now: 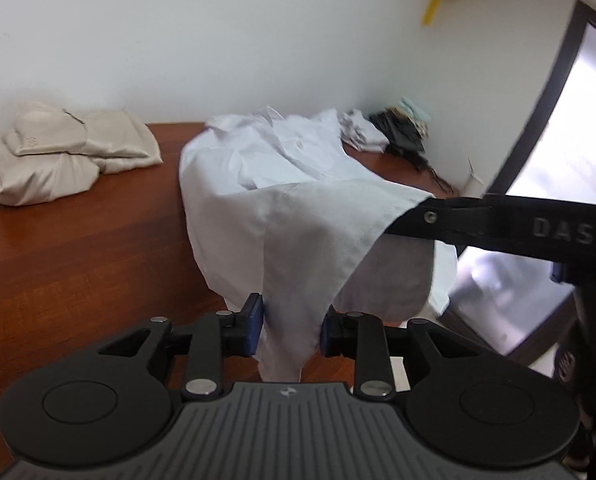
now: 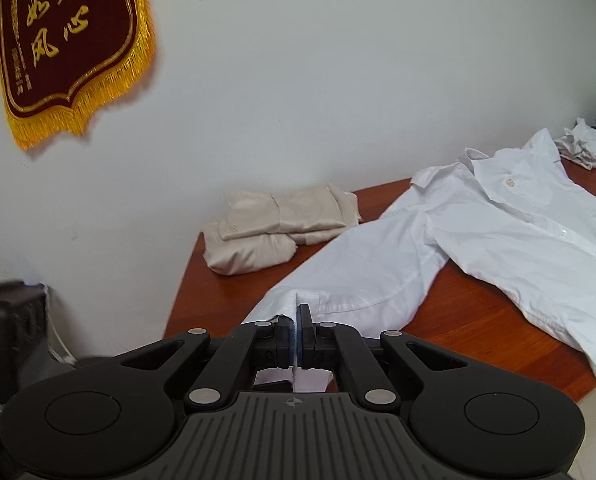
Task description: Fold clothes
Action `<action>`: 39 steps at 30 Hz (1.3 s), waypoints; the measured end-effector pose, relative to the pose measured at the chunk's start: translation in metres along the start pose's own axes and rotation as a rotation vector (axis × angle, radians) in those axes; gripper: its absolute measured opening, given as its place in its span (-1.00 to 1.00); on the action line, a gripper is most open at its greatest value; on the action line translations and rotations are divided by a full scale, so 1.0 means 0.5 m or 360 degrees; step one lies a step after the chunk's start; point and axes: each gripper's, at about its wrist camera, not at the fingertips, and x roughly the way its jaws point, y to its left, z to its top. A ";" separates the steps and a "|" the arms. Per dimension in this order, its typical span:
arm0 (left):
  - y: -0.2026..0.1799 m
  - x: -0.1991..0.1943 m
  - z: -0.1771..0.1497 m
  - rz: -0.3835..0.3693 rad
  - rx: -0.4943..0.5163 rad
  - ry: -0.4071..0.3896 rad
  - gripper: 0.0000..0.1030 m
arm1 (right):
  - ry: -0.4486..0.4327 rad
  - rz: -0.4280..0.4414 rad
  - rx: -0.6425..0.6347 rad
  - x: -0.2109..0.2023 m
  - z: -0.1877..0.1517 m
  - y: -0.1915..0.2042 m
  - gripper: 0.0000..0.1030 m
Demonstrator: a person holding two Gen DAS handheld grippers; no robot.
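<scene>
A: Which step in hand now?

B: Seems an early fold of the shirt. At far left, folded beige clothes [image 1: 70,152], soft, matte and blocky, stacked by the wall on the wooden table [image 1: 78,260], red-brown and glossy. In the middle, the white shirt [image 1: 282,184]: thin woven cloth, creased, collar toward the wall, lower part hanging over the front edge.

A: And the tools?

B: Left gripper [image 1: 292,326] with pads apart, a hanging fold between them, apparently not pinched. Farther right, right gripper [image 1: 415,208] pressed together on a shirt edge, raising it like a tent.

A: Next move?

B: Probably carrying the clamped edge across the body, then laying it flat. Calls for a slow, even pull, because of limp, easily wrinkled cloth. At far right, unfolded garments [image 1: 401,128] heaped in the corner.
</scene>
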 end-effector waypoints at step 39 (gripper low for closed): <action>0.186 0.002 -0.236 -0.0516 0.1862 0.0411 -0.90 | -0.0367 -0.0857 0.1018 0.057 -0.458 0.187 -0.85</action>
